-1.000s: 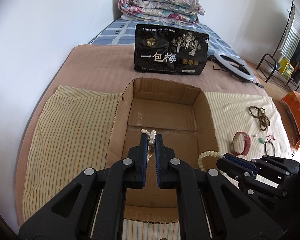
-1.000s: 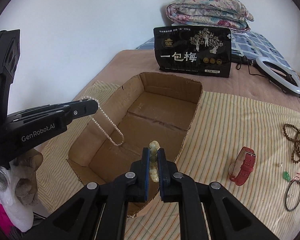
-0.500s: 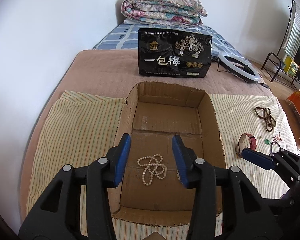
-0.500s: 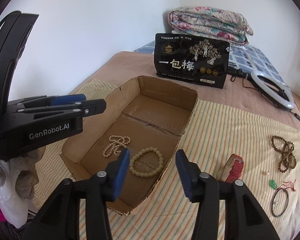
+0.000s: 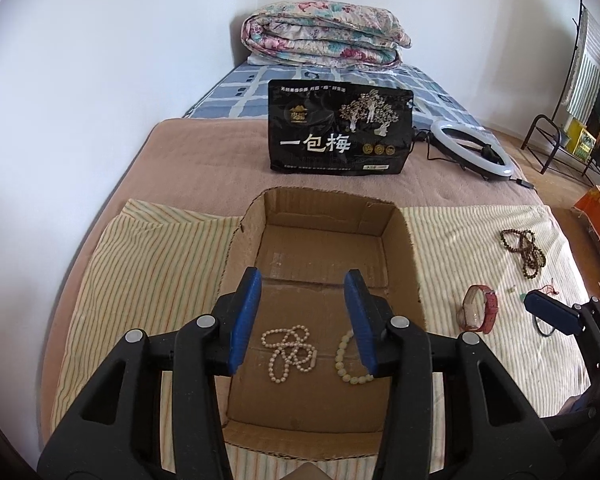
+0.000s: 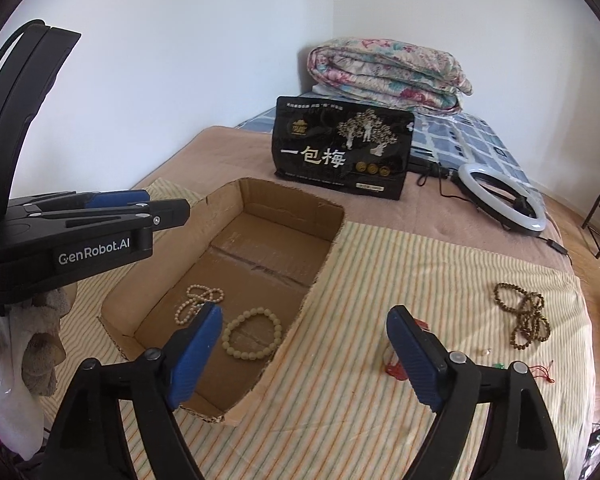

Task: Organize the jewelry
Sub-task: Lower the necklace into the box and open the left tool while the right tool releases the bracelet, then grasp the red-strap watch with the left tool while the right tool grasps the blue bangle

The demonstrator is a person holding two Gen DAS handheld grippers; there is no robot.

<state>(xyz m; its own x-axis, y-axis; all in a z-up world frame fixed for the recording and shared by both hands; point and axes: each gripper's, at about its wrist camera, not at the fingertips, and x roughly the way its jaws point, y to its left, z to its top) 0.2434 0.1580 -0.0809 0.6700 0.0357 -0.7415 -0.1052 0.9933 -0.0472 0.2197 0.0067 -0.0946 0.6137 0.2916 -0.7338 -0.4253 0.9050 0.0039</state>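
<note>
- The left gripper [image 5: 302, 316] hangs over the near half of the cardboard box [image 5: 413, 264], fingers partly apart and gripping nothing; the pearl necklace [image 5: 288, 350] lies loose on the box floor between them and below.
- The right gripper [image 6: 306, 354] has just been spreading its fingers, which now stand wide with nothing between them; the pale bead bracelet [image 6: 251, 338] rests on the box floor beside the necklace, off to its left finger's side.
- Still out on the striped cloth [image 6: 380, 264] (all to the right of the box): the red watch [image 5: 480, 308], the brown bead string [image 6: 524, 320], a small green pendant [image 6: 499, 366] and a dark bangle on red cord, mostly hidden.
- My judgement: the watch comes next, and the right gripper is the nearer one. The watch sits just beside its right finger, partly hidden behind it, so the fingers must shift rightward before closing.
- The watch stands on edge, its band curling toward the bed's far end; closing across the band looks safest.
</note>
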